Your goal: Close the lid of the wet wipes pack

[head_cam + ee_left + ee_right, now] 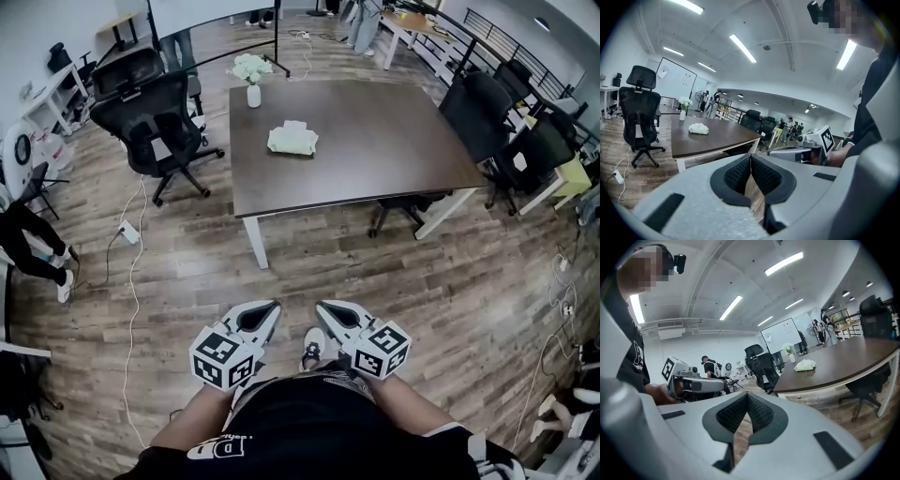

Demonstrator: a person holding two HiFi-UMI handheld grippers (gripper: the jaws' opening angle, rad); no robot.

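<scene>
The wet wipes pack (292,139) is laid toward the far side of the bench (375,159), well apart from both tools. The left tool (270,308) and right tool (325,307) are held low against the body, each closed on nothing, presumably because no approach has begun.

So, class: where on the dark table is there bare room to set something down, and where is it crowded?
The table is bare across its right half, and along the near edge in front of the wet wipes pack. Only the far left corner is occupied, by the vase of flowers.
</scene>
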